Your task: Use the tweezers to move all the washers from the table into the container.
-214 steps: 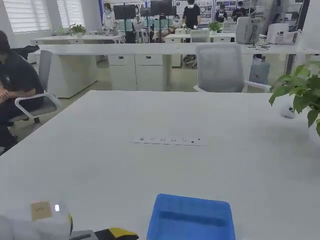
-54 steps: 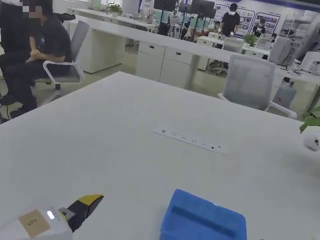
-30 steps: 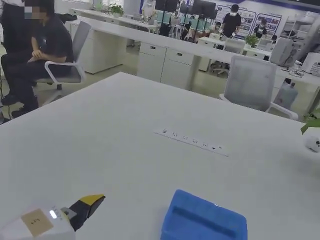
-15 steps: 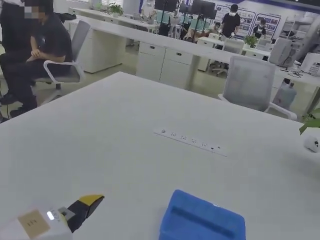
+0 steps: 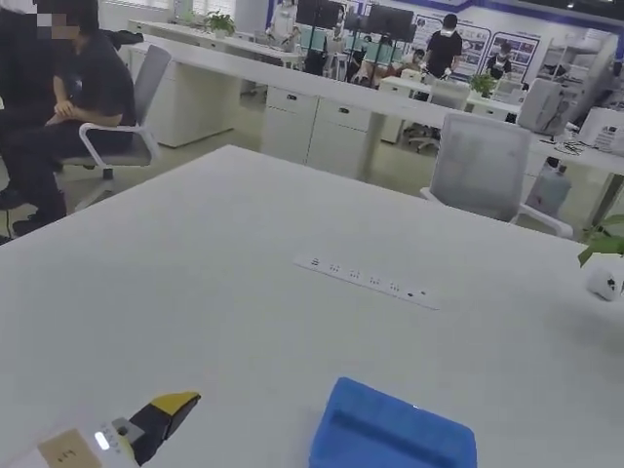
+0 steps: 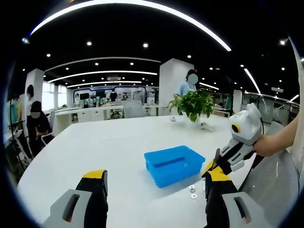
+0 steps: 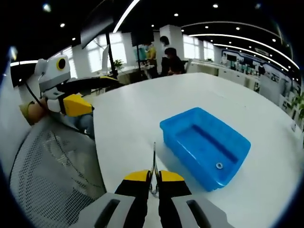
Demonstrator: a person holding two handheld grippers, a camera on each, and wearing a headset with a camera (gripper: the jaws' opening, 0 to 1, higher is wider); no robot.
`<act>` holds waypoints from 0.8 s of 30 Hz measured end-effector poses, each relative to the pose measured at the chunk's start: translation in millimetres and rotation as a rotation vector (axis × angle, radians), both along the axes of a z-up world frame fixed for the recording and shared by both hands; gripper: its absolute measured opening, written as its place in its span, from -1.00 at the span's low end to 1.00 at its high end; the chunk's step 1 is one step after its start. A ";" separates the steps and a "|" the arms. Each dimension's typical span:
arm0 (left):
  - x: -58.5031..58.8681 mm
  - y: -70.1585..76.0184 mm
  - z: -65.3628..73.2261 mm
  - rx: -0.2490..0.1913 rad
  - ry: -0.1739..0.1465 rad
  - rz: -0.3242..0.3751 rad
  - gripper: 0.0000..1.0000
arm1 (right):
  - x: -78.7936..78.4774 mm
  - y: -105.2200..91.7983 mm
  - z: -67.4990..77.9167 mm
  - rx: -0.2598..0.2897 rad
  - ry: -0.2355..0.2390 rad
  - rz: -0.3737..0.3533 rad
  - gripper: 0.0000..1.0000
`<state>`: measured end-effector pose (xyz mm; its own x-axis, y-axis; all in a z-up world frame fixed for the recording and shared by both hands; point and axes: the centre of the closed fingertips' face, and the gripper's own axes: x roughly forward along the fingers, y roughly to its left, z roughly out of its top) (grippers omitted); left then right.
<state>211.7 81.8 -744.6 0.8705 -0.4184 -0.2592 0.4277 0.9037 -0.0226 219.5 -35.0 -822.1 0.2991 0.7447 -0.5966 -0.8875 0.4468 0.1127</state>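
Blue container (image 7: 187, 159) holds 1 washer (image 7: 219, 166); right gripper (image 7: 153, 176), clamping tweezers (image 7: 154, 159), should approach near table washers (image 6: 192, 189) low; left gripper (image 6: 156, 175) gapes empty

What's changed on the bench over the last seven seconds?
Mostly the headset turned, shifting the whole head view. The left gripper sits further left of the blue container than seven seconds ago, yellow tip angled up; over the last two seconds it barely moved. The container stayed put on the table. No grasp or release shows; the right gripper is shut on the tweezers.
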 end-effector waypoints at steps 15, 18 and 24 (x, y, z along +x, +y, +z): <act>-0.5 -1.8 -2.1 0.014 0.005 -0.010 0.70 | 26.3 5.6 67.2 0.097 -0.080 -0.020 -0.94; -0.4 -1.4 -2.7 0.016 0.006 -0.010 0.69 | 36.0 7.0 80.7 0.120 -0.095 -0.027 -0.94; -0.2 0.2 -2.1 0.017 0.003 -0.003 0.69 | 58.6 9.3 100.8 0.143 -0.130 -0.031 -0.94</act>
<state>211.6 81.9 -746.7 0.8684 -0.4166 -0.2688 0.4304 0.9026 -0.0087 278.1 -25.8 -721.3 0.3911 0.8082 -0.4404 -0.8848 0.4618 0.0618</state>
